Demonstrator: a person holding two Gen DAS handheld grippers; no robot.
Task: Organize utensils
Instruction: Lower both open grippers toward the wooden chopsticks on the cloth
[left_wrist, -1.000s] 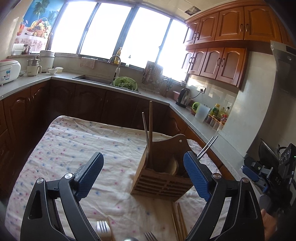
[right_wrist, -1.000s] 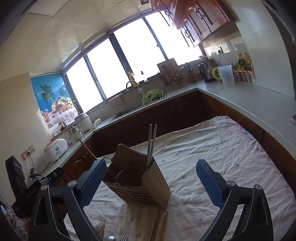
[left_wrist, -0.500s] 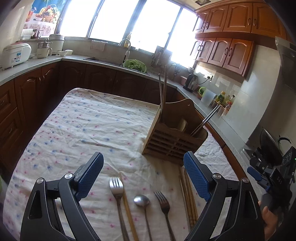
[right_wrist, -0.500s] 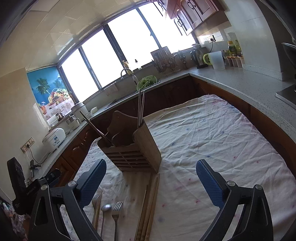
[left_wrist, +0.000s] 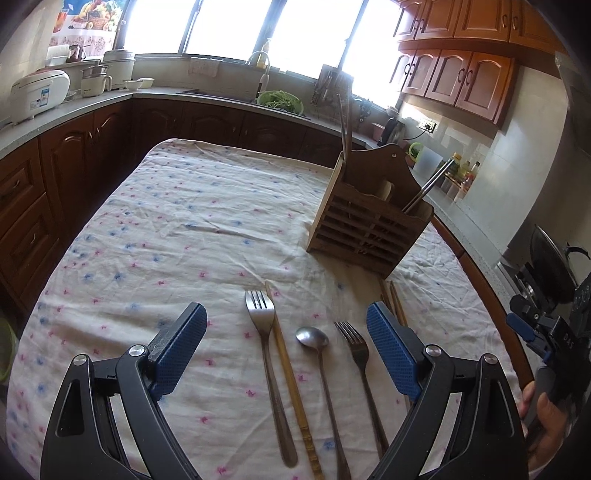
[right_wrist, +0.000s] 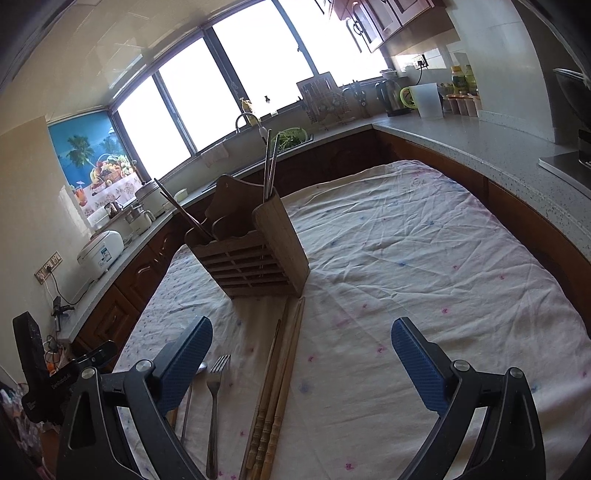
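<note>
2 tongs spread above scattered cutlery

Both the left tongs (left_wrist: 286, 332) and the right tongs (right_wrist: 301, 349) stand wide apart, pinching nothing. On the cloth-covered surface (left_wrist: 177, 221) lie 2 forks (left_wrist: 271, 365), 1 spoon (left_wrist: 319, 363), a single chopstick (left_wrist: 291, 380) and a bundle of wooden chopsticks (right_wrist: 277, 387). Just beyond them stands the wooden holder (left_wrist: 369, 221), upright, with metal chopsticks (left_wrist: 426, 188) leaning in its right end.

Two forks (left_wrist: 260, 314) (left_wrist: 351, 338), one spoon (left_wrist: 312, 338), one wooden holder (left_wrist: 365, 221), two tools (left_wrist: 286, 334) (right_wrist: 301, 350).
</note>
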